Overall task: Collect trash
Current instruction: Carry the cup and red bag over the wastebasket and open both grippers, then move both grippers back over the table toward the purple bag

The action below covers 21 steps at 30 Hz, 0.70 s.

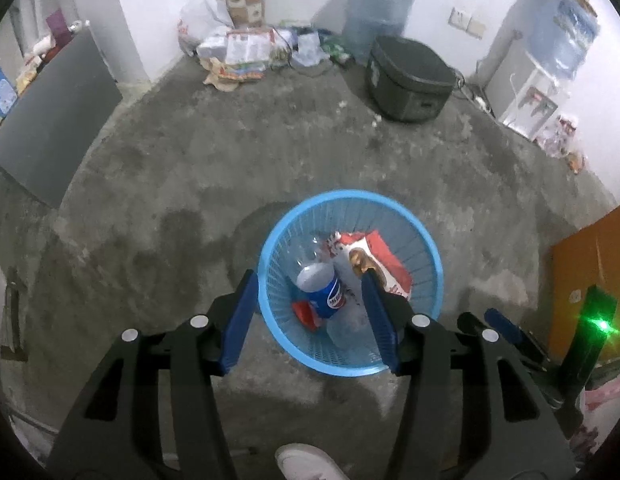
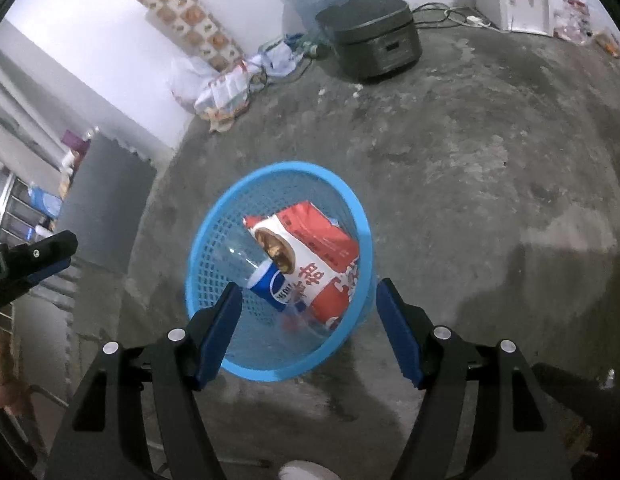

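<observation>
A blue mesh basket [image 1: 430, 248] stands on the concrete floor, also in the right wrist view [image 2: 213, 216]. In it lie a blue Pepsi cup [image 1: 324, 290] [image 2: 271, 282], a red and white snack bag [image 1: 380, 260] [image 2: 322, 256] and a clear plastic bottle [image 2: 233, 258]. My left gripper [image 1: 310, 284] is open and empty, above the basket's near side. My right gripper [image 2: 307, 294] is open and empty over the basket. The right gripper shows at the right edge of the left wrist view [image 1: 506, 328], and the left gripper at the left edge of the right wrist view [image 2: 41, 260].
A black rice cooker [image 1: 410, 76] [image 2: 374, 40] sits on the floor at the back. Water jugs [image 1: 378, 4], a dispenser [image 1: 530, 92] and a pile of bags and packaging [image 1: 241, 52] line the wall. A dark panel [image 1: 53, 120] leans at left. A white shoe [image 1: 305, 464] is below.
</observation>
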### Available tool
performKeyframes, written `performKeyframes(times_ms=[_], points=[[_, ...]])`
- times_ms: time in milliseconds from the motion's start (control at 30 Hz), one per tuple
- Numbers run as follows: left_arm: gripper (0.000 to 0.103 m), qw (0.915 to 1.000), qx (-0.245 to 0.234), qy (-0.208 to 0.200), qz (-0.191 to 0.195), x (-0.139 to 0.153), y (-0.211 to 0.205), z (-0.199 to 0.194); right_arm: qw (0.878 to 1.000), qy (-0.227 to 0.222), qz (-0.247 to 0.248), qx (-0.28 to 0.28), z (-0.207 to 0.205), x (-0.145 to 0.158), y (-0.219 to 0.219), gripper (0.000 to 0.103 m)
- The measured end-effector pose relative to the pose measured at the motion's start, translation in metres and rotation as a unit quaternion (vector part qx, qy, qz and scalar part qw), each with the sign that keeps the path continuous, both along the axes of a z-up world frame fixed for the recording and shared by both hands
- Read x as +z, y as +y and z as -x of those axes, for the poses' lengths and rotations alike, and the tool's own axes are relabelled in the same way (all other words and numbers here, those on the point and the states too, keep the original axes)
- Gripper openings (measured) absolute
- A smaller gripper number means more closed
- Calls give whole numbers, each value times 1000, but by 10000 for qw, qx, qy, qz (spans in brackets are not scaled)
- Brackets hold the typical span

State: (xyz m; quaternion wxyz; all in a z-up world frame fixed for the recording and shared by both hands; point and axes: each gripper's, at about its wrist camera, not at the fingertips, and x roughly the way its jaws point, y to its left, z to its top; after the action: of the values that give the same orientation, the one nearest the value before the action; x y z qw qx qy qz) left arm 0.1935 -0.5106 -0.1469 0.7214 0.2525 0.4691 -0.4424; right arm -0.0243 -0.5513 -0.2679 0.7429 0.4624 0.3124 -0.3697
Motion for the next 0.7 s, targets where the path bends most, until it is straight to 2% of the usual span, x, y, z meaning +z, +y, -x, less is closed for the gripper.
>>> performKeyframes(times_ms=[133, 367, 467, 700], points=[[51, 9995, 83, -49, 306, 35, 23, 1, 9998, -167, 123, -3, 5, 19, 10, 68], [53, 9953, 310, -216, 894, 109, 98, 3, 9939, -671, 680, 552, -6, 93, 47, 68], [54, 9913, 481, -296, 1188, 143, 147, 6, 9874, -926, 860, 948, -18, 127, 65, 68], [54, 9806, 974, -652, 1574, 196, 266, 8, 9677, -1377, 968, 1875, -50, 187, 108, 68]])
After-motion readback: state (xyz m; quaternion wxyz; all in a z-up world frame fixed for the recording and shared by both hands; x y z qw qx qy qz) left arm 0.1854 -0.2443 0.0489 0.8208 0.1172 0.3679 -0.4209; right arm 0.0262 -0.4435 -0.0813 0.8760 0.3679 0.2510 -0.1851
